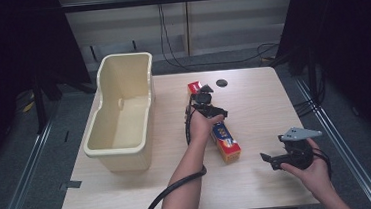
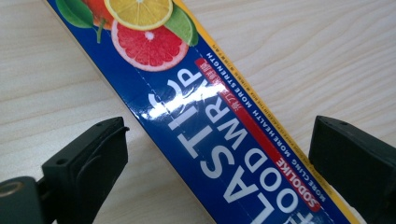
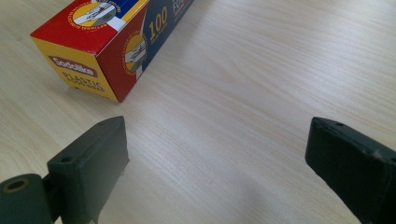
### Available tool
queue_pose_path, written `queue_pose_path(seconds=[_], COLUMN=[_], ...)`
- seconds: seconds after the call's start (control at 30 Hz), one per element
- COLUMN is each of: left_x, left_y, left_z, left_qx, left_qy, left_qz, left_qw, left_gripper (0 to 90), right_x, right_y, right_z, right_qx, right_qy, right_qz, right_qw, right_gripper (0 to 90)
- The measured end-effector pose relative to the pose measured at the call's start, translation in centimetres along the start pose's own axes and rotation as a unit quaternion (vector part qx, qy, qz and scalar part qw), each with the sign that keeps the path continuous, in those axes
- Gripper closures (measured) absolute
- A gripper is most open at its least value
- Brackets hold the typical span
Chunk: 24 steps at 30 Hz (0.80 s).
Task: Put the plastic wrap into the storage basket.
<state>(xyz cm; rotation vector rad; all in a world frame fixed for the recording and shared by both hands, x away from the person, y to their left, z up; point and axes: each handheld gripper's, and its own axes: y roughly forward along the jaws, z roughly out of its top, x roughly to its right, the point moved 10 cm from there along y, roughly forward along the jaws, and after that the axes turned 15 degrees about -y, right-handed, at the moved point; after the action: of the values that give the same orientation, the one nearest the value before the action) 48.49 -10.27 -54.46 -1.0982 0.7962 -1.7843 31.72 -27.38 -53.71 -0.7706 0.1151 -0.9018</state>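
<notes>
Far out to the left of the left hand-held gripper (image 1: 204, 99), a cream plastic tub (image 1: 119, 112) stands on the pale wood-grain desk (image 1: 259, 179), its long side running away from the person. The left hand-held gripper hangs right over the plastic-wrap box (image 2: 205, 116), jaws spread wide with the blue box lying slantwise between them, neither jaw touching it in the left gripper view. The box lies flat on the desk, its red and yellow end pointing toward the right hand-held gripper (image 1: 273, 161). That one sits low and to the right, well apart from the box, jaws open with bare wood between them; in its own view the box end is ahead and to the left of its left jaw. Just beyond the left hand-held gripper, a small dark round hole (image 1: 221, 83) marks the desk. Around the desk: grey floor (image 1: 27, 162), metal rails, black curtains on both sides, cables trailing down the back wall.
</notes>
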Motion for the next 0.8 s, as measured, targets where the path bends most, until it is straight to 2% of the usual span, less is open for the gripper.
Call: queue_pose_path(seconds=[0.03, 0.2, 0.27, 0.3, 0.37, 0.43, 0.47, 0.8], left_x=[0.1, 0.2, 0.2, 0.2, 0.1, 0.1, 0.1, -0.7], left_y=[0.1, 0.5, 0.5, 0.5, 0.3, 0.3, 0.2, -0.7], left_z=[-0.1, -0.3, -0.4, -0.4, -0.6, -0.6, -0.7, -1.1], left_qx=[-0.003, -0.01, -0.014, -0.013, -0.021, -0.023, -0.025, -0.042], left_qy=[-0.006, 0.003, -0.005, -0.002, -0.018, -0.017, -0.026, -0.017], left_qz=[0.0, 0.009, 0.009, 0.009, 0.004, 0.002, 0.002, 0.006], left_qw=[1.0, 0.9999, 0.9999, 0.9999, 0.9996, 0.9996, 0.9994, 0.999], left_gripper=[4.4, 4.7, 5.7, 6.1, 7.8, 9.7, 12.2, 21.3], right_x=[0.0, 0.0, 0.2, 0.2, 0.2, 0.2, 0.2, 0.0], right_y=[0.0, 0.0, 0.0, -0.1, -0.1, -0.2, -0.2, -0.1], right_z=[0.0, 0.0, 0.0, 0.0, 0.0, 0.0, 0.0, 0.1], right_qx=[0.0, 0.003, 0.003, 0.003, 0.001, 0.002, 0.002, 0.003], right_qy=[0.0, 0.0, -0.002, -0.002, 0.002, 0.001, 0.001, -0.001], right_qz=[0.0, 0.0, -0.002, -0.001, -0.004, -0.003, -0.002, -0.001], right_qw=[1.0, 1.0, 1.0, 1.0, 1.0, 1.0, 1.0, 1.0], right_gripper=[5.7, 5.7, 5.7, 5.7, 5.8, 5.9, 5.9, 6.0])
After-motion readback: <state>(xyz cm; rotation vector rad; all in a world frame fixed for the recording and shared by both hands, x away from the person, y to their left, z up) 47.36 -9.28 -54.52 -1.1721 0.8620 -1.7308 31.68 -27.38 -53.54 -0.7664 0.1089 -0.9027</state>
